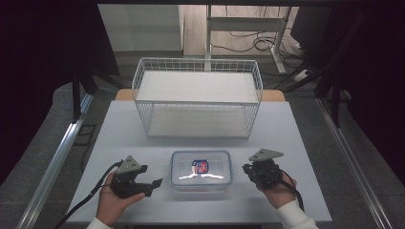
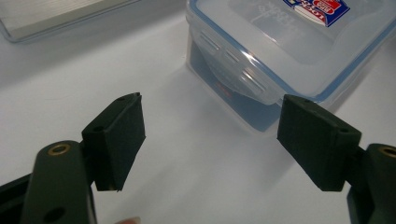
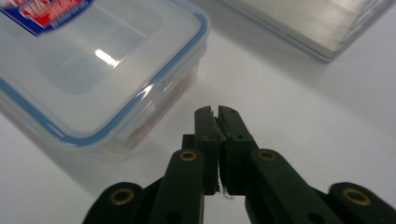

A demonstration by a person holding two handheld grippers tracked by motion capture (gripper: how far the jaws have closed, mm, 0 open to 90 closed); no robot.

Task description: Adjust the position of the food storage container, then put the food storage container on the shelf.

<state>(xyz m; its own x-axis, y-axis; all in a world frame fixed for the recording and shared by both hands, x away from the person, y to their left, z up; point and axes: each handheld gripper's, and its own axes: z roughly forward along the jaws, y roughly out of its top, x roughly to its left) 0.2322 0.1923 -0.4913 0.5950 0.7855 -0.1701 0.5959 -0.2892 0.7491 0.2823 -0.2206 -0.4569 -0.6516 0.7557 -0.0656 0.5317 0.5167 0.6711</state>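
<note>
Between my two grippers on the white table [image 1: 119,124] sits the clear latch-lid container [image 1: 201,171], lid on. Left gripper [image 1: 152,183] spread beside its side flap, ready to work it. Right gripper [image 3: 217,116] pressed together, empty. Wire basket shelf [image 1: 198,98] behind; grey floor, cables.

A white wire two-tier shelf rack [image 1: 197,98] stands at the upper middle of the high view, on the far part of the pale grey rectangular table [image 1: 124,129]. Behind it, at the upper right, a white metal desk frame [image 1: 248,24] stands on the floor among loose black cables [image 1: 260,45].
</note>
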